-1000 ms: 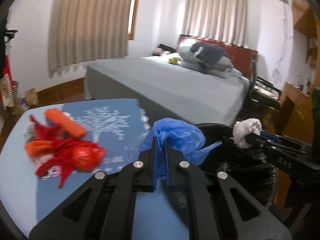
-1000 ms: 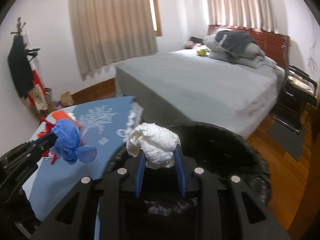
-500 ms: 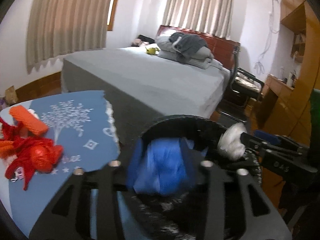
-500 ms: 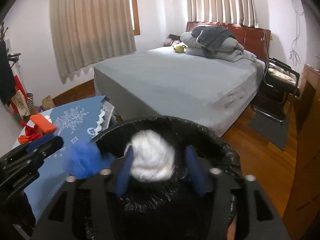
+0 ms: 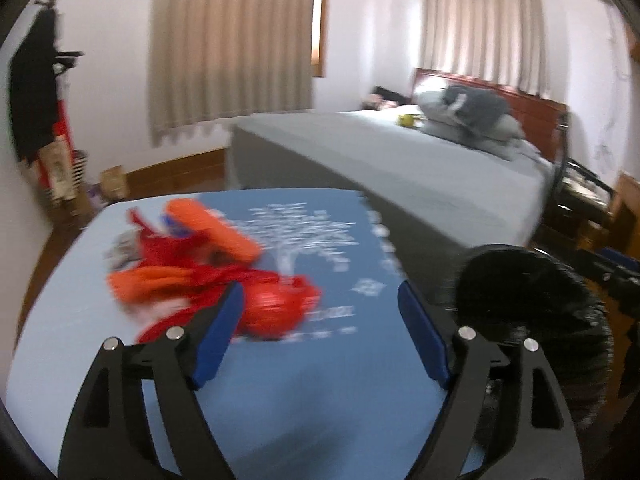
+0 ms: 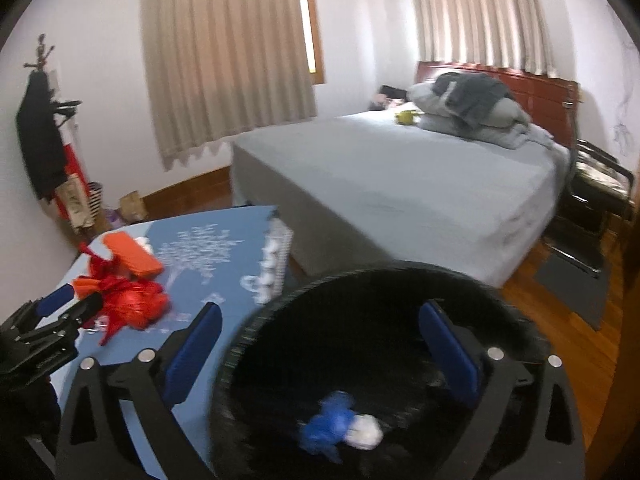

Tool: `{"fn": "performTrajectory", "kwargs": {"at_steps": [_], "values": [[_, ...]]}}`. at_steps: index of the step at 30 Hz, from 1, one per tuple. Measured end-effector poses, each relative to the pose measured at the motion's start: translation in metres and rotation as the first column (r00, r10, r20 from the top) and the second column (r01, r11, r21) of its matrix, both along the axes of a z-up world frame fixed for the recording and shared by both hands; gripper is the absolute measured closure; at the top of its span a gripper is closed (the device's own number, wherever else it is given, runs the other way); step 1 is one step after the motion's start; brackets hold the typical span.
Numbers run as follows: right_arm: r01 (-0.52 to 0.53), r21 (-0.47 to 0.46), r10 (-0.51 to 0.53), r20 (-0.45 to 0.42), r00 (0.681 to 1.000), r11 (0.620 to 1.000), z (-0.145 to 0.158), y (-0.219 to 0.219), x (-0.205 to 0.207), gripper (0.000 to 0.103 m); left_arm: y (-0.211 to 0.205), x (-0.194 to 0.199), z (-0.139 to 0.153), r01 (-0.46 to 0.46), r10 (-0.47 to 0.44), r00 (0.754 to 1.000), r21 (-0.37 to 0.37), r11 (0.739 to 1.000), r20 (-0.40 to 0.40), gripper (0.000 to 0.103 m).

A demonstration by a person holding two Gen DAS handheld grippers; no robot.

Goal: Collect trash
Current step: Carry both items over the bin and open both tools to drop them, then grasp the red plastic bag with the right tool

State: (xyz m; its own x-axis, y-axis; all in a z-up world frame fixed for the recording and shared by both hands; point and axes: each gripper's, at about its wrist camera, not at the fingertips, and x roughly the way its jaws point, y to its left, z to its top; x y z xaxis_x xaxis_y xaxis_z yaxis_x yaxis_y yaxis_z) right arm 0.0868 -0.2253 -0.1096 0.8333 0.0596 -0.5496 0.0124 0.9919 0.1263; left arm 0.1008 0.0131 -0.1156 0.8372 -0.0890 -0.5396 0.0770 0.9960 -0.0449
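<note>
Right wrist view: right gripper (image 6: 320, 356) over the bin (image 6: 520, 320), jaws just opened wide, nothing between them. Blue bag (image 6: 328, 428) and white wad (image 6: 366, 434) lie touching at the bin's bottom. Left gripper (image 5: 320, 332) jaws also just spread, empty, over the table (image 5: 280, 408) left of the bin (image 5: 532, 300). Red-orange scraps (image 5: 208, 276) on the table, farther left of the bin, blurred
</note>
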Motion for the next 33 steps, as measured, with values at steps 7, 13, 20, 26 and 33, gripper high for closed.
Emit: {"fn": "performTrajectory", "kwargs": {"at_steps": [7, 13, 20, 26, 33], "values": [[-0.139, 0.015, 0.139, 0.0, 0.99, 0.99, -0.008, 0.072, 0.036, 0.006, 0.065, 0.006, -0.011, -0.155, 0.155, 0.988, 0.047, 0.987, -0.014, 0.026], [-0.22, 0.011, 0.22, -0.025, 0.975, 0.976, -0.026, 0.13, 0.068, 0.006, 0.101, 0.014, -0.028, -0.214, 0.217, 0.975, 0.06, 0.975, -0.047, 0.026], [-0.291, 0.001, 0.29, -0.079, 0.954, 0.957, -0.053, 0.178, 0.093, 0.006, 0.126, 0.022, -0.043, -0.264, 0.268, 0.961, 0.059, 0.963, -0.072, 0.026], [-0.34, 0.001, 0.337, -0.129, 0.933, 0.941, -0.073, 0.203, 0.107, 0.014, 0.138, 0.024, -0.046, -0.288, 0.294, 0.953, 0.079, 0.954, -0.076, 0.026], [-0.406, 0.022, 0.403, -0.176, 0.898, 0.914, -0.086, 0.218, 0.113, 0.038, 0.143, 0.021, -0.046, -0.295, 0.299, 0.952, 0.06, 0.954, -0.067, 0.026]]}}
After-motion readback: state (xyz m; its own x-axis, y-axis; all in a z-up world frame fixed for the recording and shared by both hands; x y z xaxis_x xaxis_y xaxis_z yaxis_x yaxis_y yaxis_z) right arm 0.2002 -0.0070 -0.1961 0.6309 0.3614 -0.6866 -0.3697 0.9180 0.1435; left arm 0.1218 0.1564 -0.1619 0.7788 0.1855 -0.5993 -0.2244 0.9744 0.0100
